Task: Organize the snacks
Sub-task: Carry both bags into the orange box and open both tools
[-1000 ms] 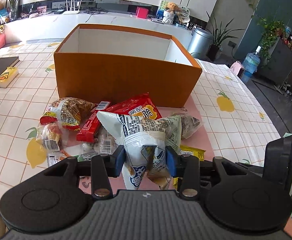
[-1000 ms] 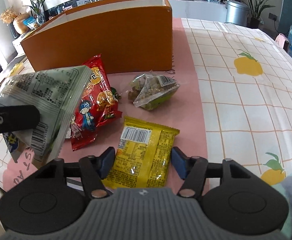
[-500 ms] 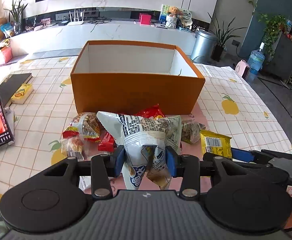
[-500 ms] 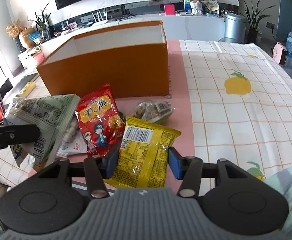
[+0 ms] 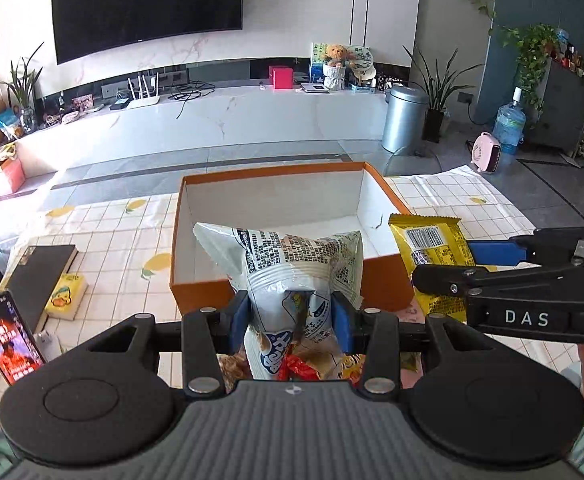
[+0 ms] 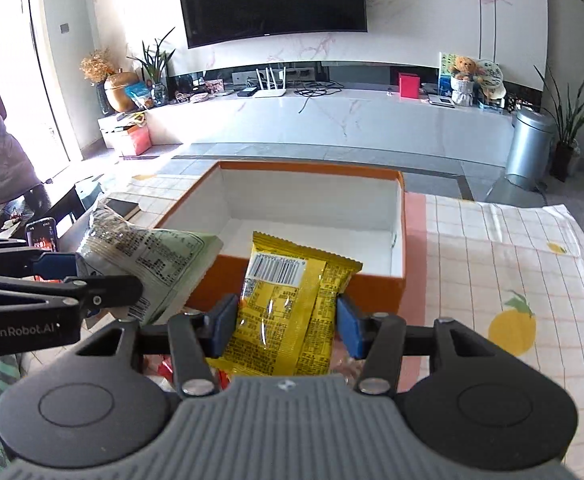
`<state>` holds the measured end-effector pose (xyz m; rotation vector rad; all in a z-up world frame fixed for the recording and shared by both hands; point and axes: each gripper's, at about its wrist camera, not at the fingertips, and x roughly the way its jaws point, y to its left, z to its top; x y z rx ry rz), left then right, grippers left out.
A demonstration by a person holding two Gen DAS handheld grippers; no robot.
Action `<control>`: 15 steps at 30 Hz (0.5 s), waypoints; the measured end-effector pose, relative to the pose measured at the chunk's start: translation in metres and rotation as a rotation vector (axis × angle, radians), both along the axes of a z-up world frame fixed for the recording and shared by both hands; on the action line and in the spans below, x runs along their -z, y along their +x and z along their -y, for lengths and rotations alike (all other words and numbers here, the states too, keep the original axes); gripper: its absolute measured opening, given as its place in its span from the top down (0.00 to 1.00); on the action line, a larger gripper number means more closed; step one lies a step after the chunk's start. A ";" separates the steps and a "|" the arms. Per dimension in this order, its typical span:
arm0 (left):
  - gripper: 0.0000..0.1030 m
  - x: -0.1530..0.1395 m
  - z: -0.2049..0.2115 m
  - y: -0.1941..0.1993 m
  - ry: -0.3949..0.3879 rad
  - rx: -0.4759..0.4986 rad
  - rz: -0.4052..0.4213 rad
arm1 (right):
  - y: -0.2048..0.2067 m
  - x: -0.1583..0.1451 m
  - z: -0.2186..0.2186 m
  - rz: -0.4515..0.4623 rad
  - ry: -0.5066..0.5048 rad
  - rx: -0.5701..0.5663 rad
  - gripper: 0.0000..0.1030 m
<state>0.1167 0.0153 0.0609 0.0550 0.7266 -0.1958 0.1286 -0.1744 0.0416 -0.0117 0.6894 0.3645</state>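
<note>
My left gripper (image 5: 289, 322) is clamped on the crimped neck of a white printed snack bag (image 5: 287, 264), and my right gripper (image 6: 285, 326) is clamped on a yellow barcode-marked snack packet (image 6: 287, 308); both sets of jaws are narrowed onto the wrappers, each bag standing up between the blue pads with its long axis running away from me toward twelve o'clock. What matters for the coming move is the orange cardboard box (image 5: 207, 292), open at the top and bare white inside. From my left camera it lies dead ahead at twelve o'clock, its near wall just behind the white bag, whose flared top already overlaps the opening. From my right camera the box (image 6: 376, 292) also sits at twelve o'clock, its long side stretching away from me, and the yellow packet's upper edge overlaps the near wall. In the left view my right gripper (image 5: 444, 264) comes in from three o'clock, holding its packet by the box's right near corner. I judge both bags to be close to the rim and neither yet over the floor of the box; the left looks better centred, so a short push forward and a release should drop it in. More snacks lie loose on the table at six o'clock below my jaws.
</note>
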 end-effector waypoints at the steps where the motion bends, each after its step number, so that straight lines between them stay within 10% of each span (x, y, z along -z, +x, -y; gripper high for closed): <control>1: 0.53 -0.001 0.000 0.008 0.005 0.004 0.001 | 0.008 -0.005 -0.003 0.002 0.002 -0.007 0.50; 15: 0.53 0.016 -0.004 0.122 0.062 0.079 -0.089 | 0.147 0.007 -0.027 -0.132 -0.008 -0.051 0.50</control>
